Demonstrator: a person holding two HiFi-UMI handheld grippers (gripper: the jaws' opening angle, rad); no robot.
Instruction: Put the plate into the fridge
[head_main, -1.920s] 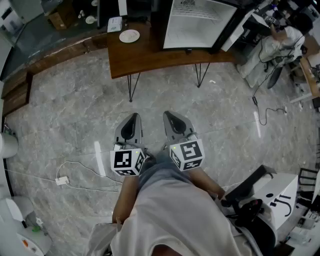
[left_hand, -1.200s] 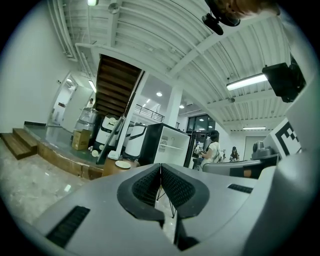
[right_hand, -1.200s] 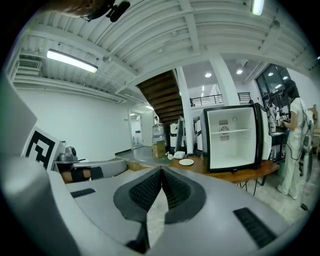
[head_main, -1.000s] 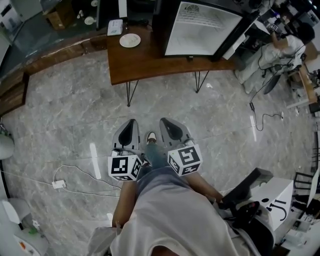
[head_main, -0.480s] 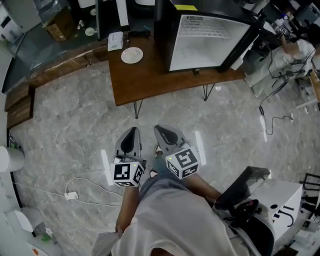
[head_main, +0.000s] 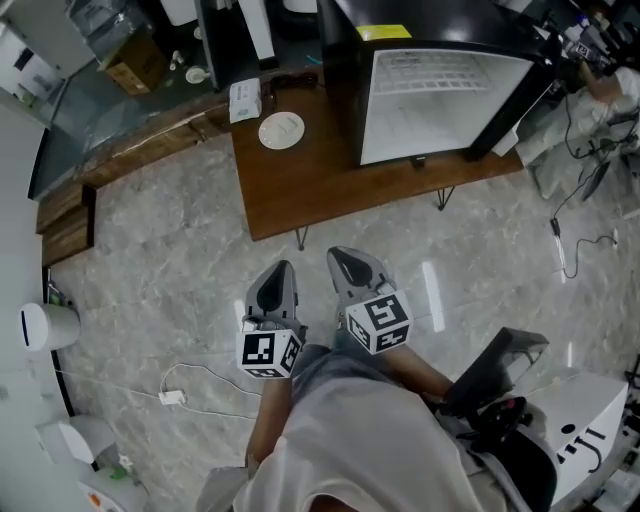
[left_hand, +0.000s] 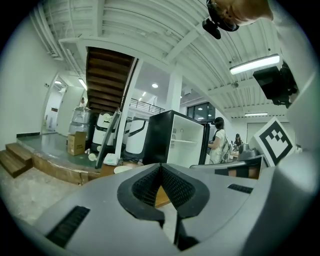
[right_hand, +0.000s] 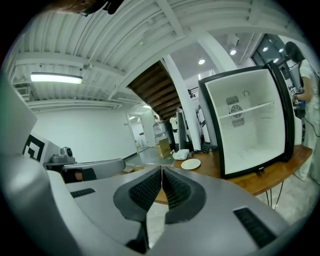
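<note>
A small white plate lies on the brown wooden table, left of a black mini fridge whose door stands open on a white inside. Both grippers are held side by side over the marble floor, short of the table's near edge, pointing toward it. My left gripper is shut and empty, as is my right gripper. In the right gripper view the plate and the fridge show beyond the shut jaws. The left gripper view shows its shut jaws with the fridge behind.
A white box sits on the table beside the plate. A cable with a white adapter lies on the floor at left. Wooden steps rise at far left. A black chair stands at right.
Both grippers and the person have moved forward across the floor toward the table, which now sits closer and larger in view. Both pairs of jaws stayed shut.
</note>
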